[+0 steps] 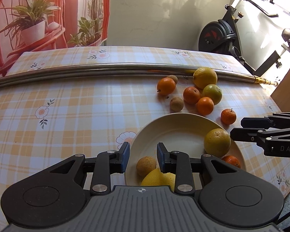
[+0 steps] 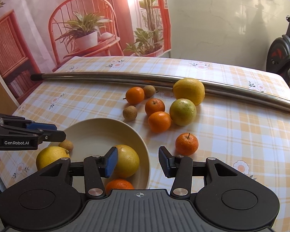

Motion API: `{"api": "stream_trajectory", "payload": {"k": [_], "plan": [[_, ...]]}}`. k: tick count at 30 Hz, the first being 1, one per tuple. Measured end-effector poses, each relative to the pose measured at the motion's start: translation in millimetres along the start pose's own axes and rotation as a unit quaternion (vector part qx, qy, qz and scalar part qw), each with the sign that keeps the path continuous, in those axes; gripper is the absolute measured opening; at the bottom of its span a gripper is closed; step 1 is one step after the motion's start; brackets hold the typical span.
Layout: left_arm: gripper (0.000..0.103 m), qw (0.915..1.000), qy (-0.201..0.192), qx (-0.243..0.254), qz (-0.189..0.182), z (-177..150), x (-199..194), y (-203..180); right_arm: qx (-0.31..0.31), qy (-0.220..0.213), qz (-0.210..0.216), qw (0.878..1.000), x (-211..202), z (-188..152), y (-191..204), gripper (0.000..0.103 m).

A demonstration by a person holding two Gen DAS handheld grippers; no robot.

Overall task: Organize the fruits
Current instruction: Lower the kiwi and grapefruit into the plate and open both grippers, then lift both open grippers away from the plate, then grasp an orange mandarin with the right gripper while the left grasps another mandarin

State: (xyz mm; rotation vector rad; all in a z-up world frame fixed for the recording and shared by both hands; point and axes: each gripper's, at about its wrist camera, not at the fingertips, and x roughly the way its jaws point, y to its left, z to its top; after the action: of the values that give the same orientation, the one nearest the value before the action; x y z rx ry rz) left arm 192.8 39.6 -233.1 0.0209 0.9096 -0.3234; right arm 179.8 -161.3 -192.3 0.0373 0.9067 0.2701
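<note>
A cream bowl [image 1: 176, 127] [image 2: 98, 131] on the checked tablecloth holds a yellow-green citrus [image 1: 217, 142] [image 2: 126, 160], a tangerine [image 1: 232, 160] [image 2: 118, 185], a lemon [image 1: 156, 177] [image 2: 51, 158] and a small brown longan [image 1: 146, 165] [image 2: 66, 145]. Beyond it lie loose fruits: tangerines [image 2: 159, 121], a lone tangerine [image 1: 228, 116] [image 2: 186, 144], a green citrus [image 2: 182, 112], a large lemon [image 2: 189, 90] and longans [image 2: 130, 113]. My left gripper [image 1: 143, 157] is open and empty over the bowl's near left rim. My right gripper [image 2: 138, 161] is open and empty over the bowl's right rim.
A long steel pole [image 1: 110, 70] [image 2: 145, 79] lies across the table behind the fruits. An exercise bike [image 1: 228, 36] stands beyond the table's far right. A printed backdrop hangs behind. The table edge [image 2: 7, 176] runs close on the left in the right wrist view.
</note>
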Motion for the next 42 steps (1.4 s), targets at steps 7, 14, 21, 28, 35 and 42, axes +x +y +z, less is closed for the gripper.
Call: {"api": "stream_trajectory", "payload": {"k": [7,14,21,28,35,42], "plan": [[0.033,1.0,-0.007,-0.006,-0.002,3.0,-2.9,-1.7,0.013,-0.008,-0.007,1.0,-4.0,0.3,-8.9,0.043],[0.033,0.9998,-0.014,-0.012,-0.003,6.6,-6.2,-4.1,0.027,-0.013,-0.018,0.999,-5.6,-0.1,-21.3,0.043],[0.033,0.9998,-0.015,-0.012,-0.006,9.3,-4.9,-5.2,0.035,-0.015,-0.028,0.999,-5.0,-0.4,-30.7,0.043],[0.033,0.9997,-0.017,-0.017,-0.006,12.6,-4.9,-1.9,0.03,-0.016,-0.03,0.999,-0.3,2.5,-31.4,0.043],[0.033,0.999,-0.029,-0.034,-0.002,23.1,-6.1,6.6,0.02,-0.02,-0.024,0.999,10.3,10.9,-31.3,0.042],[0.033,0.9986,-0.029,-0.044,0.0,29.5,0.4,10.0,0.03,-0.016,-0.035,0.999,22.3,14.0,-38.3,0.042]]}}
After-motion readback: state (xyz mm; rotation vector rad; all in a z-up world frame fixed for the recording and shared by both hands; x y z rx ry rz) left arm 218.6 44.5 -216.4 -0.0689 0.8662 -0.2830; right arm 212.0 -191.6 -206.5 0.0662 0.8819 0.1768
